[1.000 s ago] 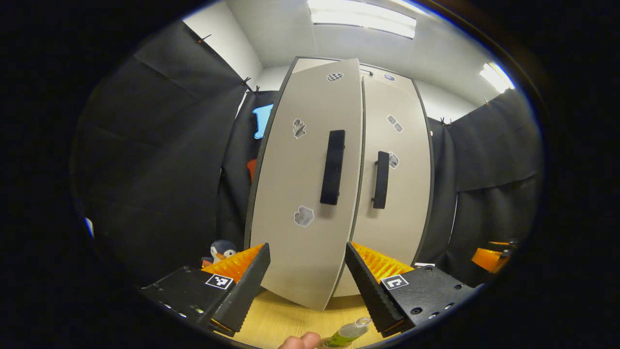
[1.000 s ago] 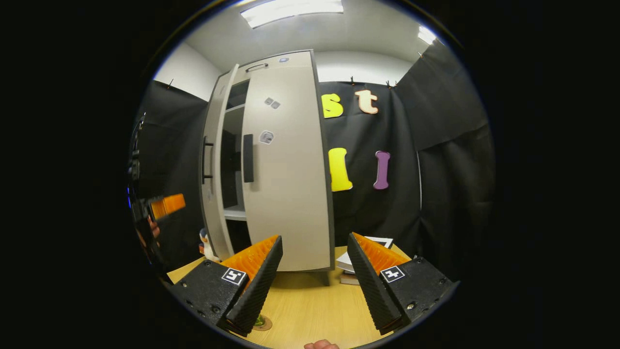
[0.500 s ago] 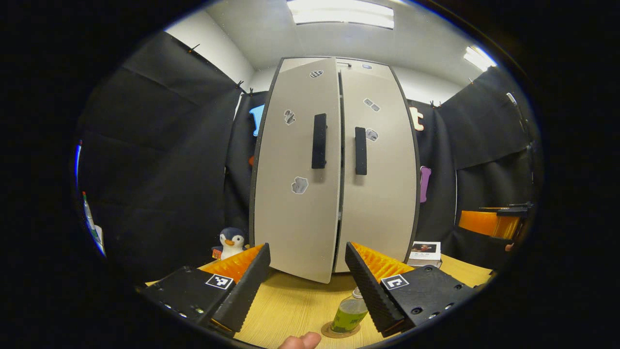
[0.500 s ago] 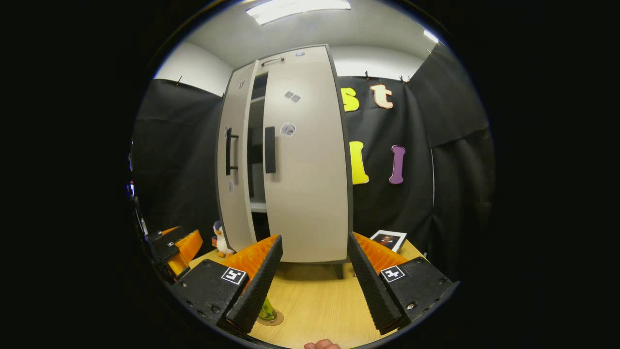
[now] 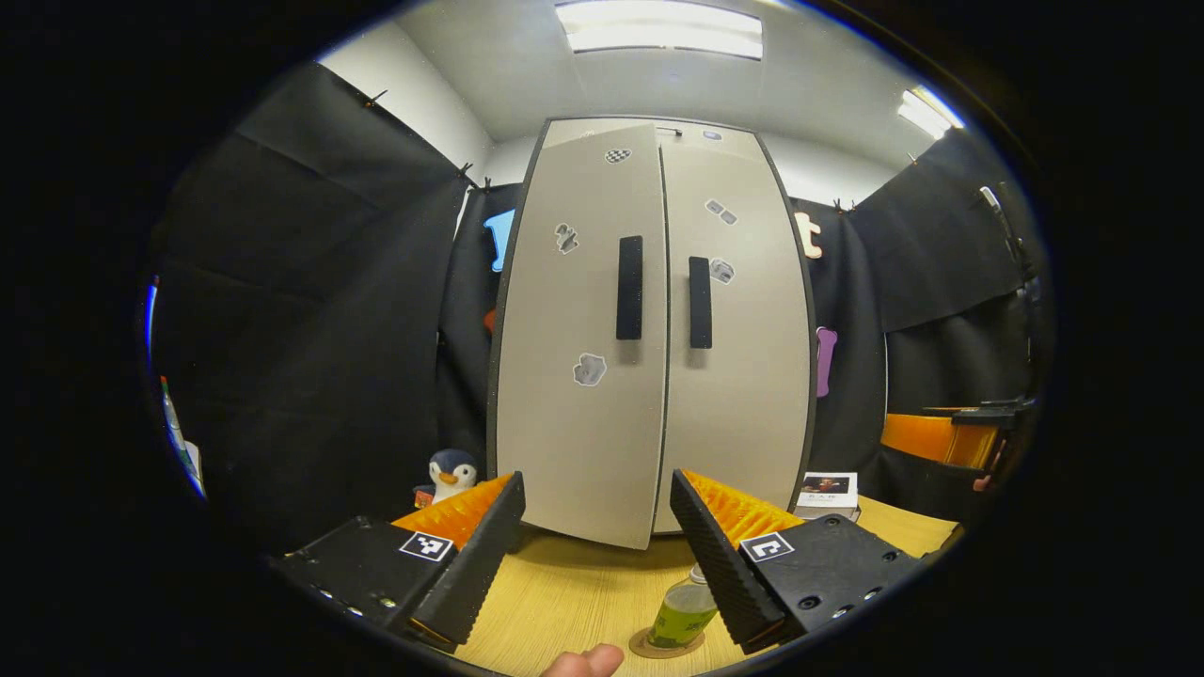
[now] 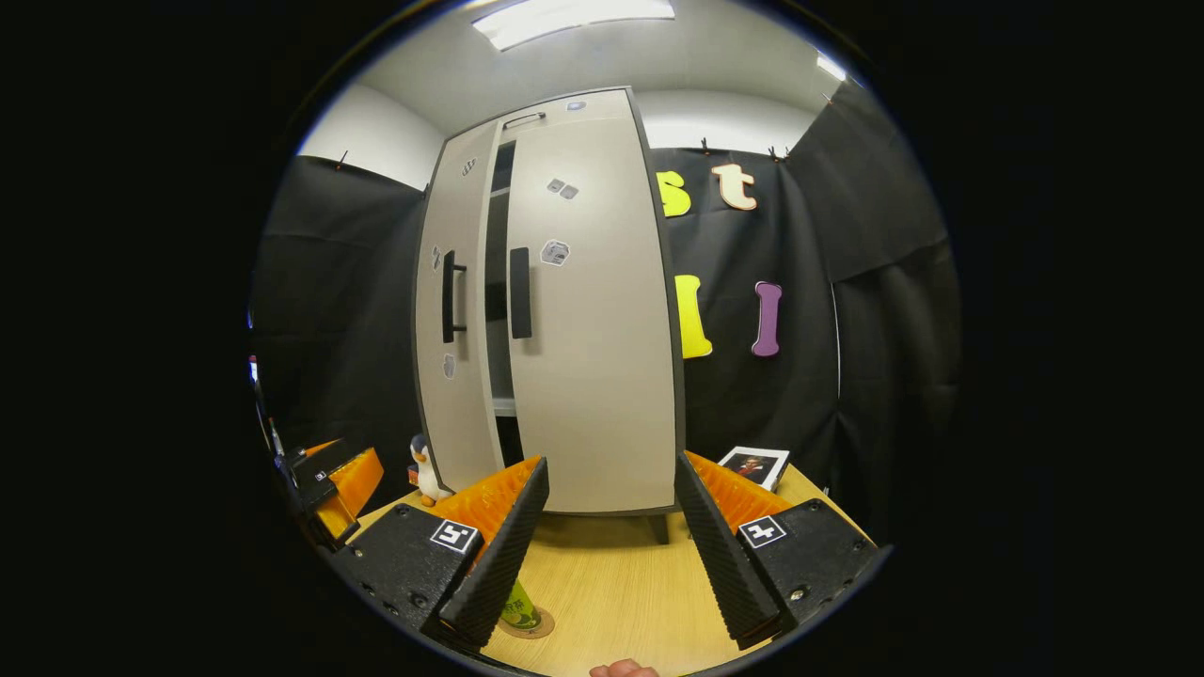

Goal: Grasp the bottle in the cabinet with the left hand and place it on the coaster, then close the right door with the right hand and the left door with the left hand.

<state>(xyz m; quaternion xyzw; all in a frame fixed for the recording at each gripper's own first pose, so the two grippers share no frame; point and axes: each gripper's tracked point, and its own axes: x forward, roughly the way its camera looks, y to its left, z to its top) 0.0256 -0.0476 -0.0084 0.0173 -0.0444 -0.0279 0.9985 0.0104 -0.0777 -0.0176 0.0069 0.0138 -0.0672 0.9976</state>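
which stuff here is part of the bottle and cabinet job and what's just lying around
Part of the job:
- clear bottle of green liquid
- round brown coaster under it
- beige left cabinet door, slightly ajar
- beige right cabinet door
- left gripper
- right gripper

Just lying about:
- plush penguin
- stacked books
- wooden table

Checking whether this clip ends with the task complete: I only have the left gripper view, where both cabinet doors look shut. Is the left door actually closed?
Observer: No. In the right gripper view the left door stands ajar, with a dark gap between it and the right door.
Operator: Is the left gripper touching that door?
Observer: No. In the right gripper view the left gripper sits low and off to the side, apart from the left door and its handle.
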